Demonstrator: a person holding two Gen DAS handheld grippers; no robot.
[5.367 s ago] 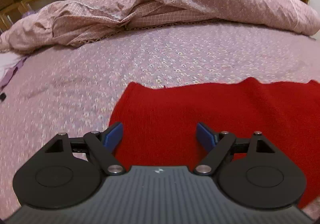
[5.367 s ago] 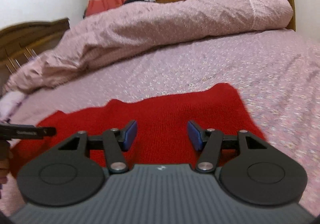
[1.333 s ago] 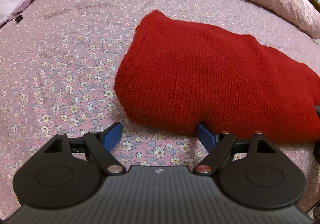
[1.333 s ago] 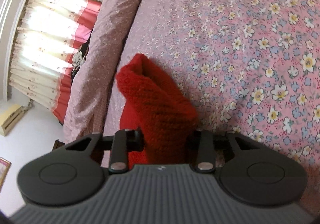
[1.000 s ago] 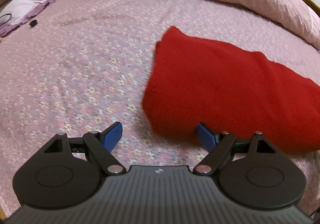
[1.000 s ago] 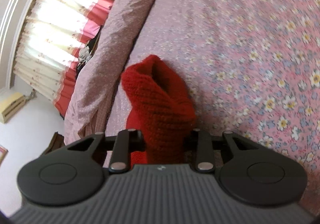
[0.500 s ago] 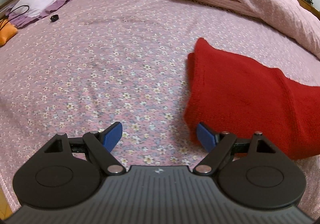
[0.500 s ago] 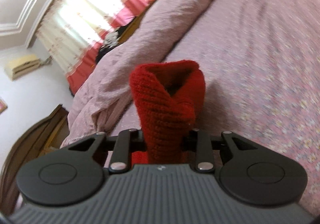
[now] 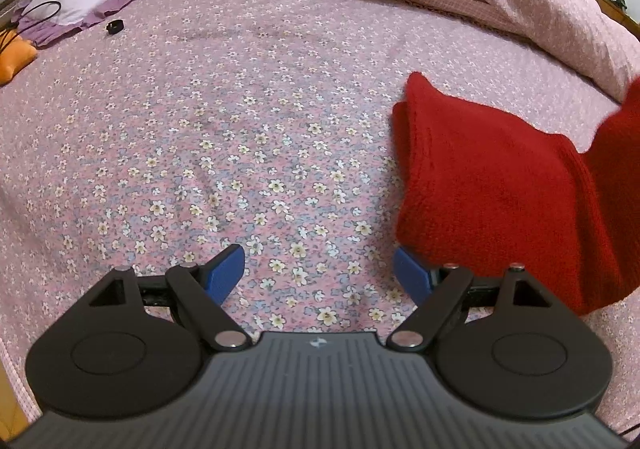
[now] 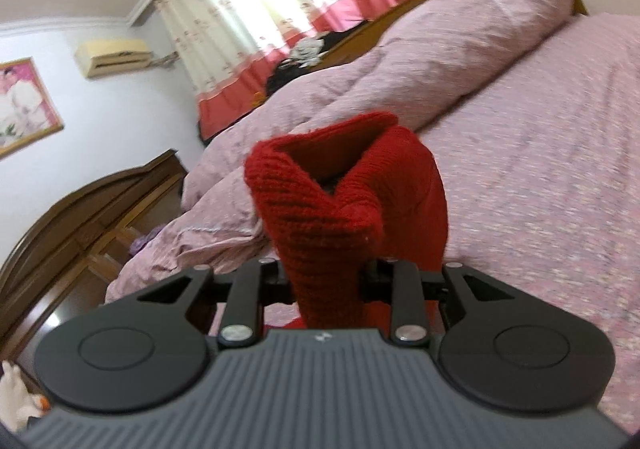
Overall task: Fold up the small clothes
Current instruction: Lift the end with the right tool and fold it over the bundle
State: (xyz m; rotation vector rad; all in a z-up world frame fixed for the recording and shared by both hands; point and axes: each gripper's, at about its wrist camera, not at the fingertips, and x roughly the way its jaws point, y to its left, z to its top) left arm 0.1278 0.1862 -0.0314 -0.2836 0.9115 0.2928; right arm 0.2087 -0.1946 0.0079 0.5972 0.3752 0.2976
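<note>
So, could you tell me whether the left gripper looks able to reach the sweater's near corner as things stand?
Probably yes. The left gripper is open over bare bedsheet, and the sweater corner lies just beyond its right finger with nothing between them.

Right view motion-blurred, curtained window (image 10: 256,9) blown out; left view sharp, evenly lit, fisheye-bent edges.
</note>
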